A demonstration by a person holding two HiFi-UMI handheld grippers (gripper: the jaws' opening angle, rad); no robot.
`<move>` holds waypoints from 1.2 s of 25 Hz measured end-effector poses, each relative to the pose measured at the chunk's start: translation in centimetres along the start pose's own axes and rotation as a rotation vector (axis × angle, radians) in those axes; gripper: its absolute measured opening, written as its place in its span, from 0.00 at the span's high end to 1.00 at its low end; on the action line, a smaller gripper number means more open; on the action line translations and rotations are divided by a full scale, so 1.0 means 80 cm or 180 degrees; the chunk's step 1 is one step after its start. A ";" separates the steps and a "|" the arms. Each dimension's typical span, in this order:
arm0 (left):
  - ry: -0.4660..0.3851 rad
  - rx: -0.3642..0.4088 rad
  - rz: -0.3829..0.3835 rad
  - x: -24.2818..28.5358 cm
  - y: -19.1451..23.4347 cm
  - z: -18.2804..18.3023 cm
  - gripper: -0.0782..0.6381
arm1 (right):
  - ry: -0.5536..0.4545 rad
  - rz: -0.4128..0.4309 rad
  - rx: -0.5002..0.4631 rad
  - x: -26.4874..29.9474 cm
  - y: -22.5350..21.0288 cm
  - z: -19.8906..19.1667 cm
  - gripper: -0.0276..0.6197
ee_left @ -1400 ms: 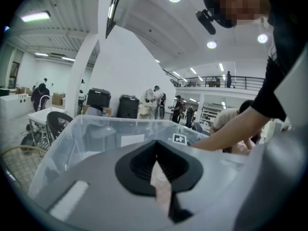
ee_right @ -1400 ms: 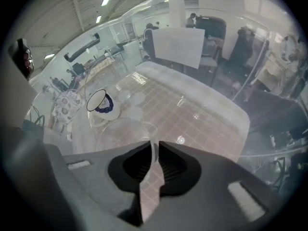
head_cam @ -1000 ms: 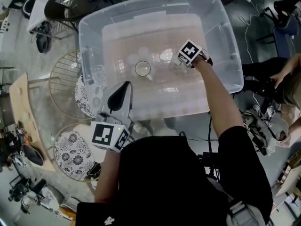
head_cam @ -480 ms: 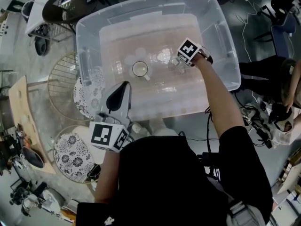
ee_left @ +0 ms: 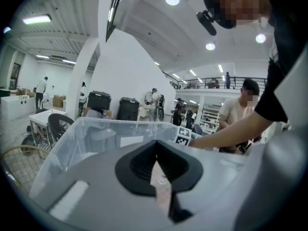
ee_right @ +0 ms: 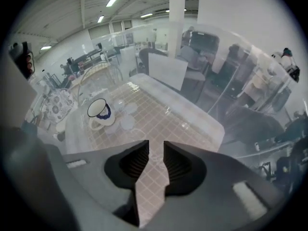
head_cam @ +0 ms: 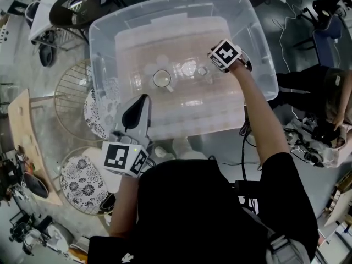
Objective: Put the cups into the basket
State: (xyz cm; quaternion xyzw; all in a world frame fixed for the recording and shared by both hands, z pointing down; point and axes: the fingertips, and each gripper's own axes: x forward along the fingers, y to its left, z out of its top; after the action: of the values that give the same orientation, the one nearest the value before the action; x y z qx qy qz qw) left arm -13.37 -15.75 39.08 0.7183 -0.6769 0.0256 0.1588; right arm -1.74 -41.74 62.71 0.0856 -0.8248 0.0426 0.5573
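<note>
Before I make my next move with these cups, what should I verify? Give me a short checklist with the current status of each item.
1. Grip released by the right hand-held gripper: ok. Its jaws have just been opening and stand apart, with only the bin floor between them.
2. Clearance from the mug: ok. It stands upright, off to one side in the clear bin.
3. The clear glasses are inside the bin: ok. Whether they are upright: cannot tell.
4. The left hand-held gripper is free: ok. Jaws together, nothing held, outside the bin.
5. Next cup located: cannot tell. None shows plainly outside the bin.
</note>
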 end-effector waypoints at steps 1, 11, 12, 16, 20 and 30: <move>-0.0007 -0.0010 0.0007 -0.003 0.001 -0.001 0.88 | -0.0083 -0.0047 -0.0002 -0.009 -0.001 0.006 0.80; -0.0112 0.0024 -0.0052 -0.036 -0.002 0.002 0.88 | -0.1324 -0.0365 -0.0061 -0.151 0.049 0.086 0.95; -0.0130 0.0026 -0.0063 -0.039 -0.002 0.002 0.88 | -0.1493 -0.0389 -0.0054 -0.171 0.060 0.095 0.95; -0.0191 0.0035 -0.0110 -0.063 -0.007 0.006 0.88 | -0.2163 -0.0427 -0.0004 -0.254 0.119 0.122 0.95; -0.0282 0.0043 -0.0111 -0.090 -0.009 0.012 0.88 | -0.2624 -0.0406 0.0072 -0.309 0.186 0.126 0.95; -0.0423 0.0155 -0.0192 -0.169 -0.027 0.010 0.88 | -0.3062 -0.0392 0.0175 -0.355 0.337 0.099 0.95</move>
State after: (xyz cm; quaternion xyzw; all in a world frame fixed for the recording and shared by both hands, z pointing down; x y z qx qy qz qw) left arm -12.48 -2.88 34.52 0.7422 -0.6631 -0.0105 0.0966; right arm -3.71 -13.93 34.14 0.1590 -0.9808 -0.0131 0.1118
